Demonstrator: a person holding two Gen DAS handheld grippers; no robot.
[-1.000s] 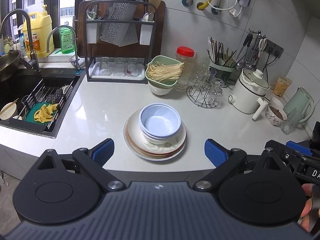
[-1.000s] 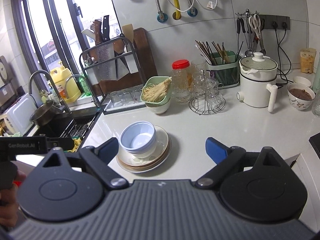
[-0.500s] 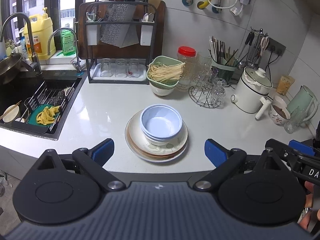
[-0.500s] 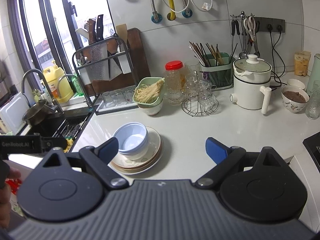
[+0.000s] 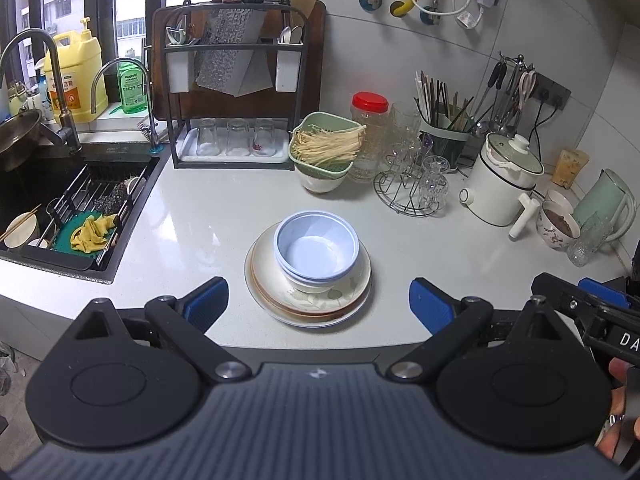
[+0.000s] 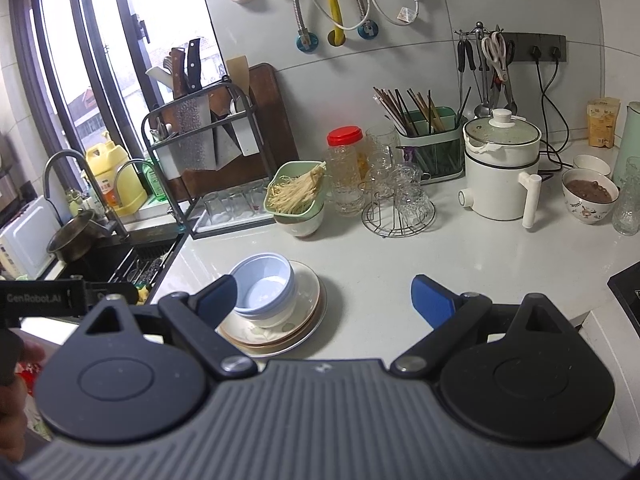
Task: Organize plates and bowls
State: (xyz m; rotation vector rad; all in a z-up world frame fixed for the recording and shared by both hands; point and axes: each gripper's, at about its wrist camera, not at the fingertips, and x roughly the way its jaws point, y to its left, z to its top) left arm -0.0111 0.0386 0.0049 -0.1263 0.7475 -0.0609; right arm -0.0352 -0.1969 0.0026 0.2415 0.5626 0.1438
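The blue bowls (image 5: 317, 247) sit in a neat pile on the plates (image 5: 308, 304) on the white worktop (image 5: 208, 216), so the job looks nearly done, and the left gripper (image 5: 318, 300) and right gripper (image 6: 324, 296) are both wide open and empty.

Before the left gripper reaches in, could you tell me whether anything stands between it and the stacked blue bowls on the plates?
Nothing visible does. The left gripper, open, looks straight at the blue bowls nested on the plates; only bare countertop lies between.
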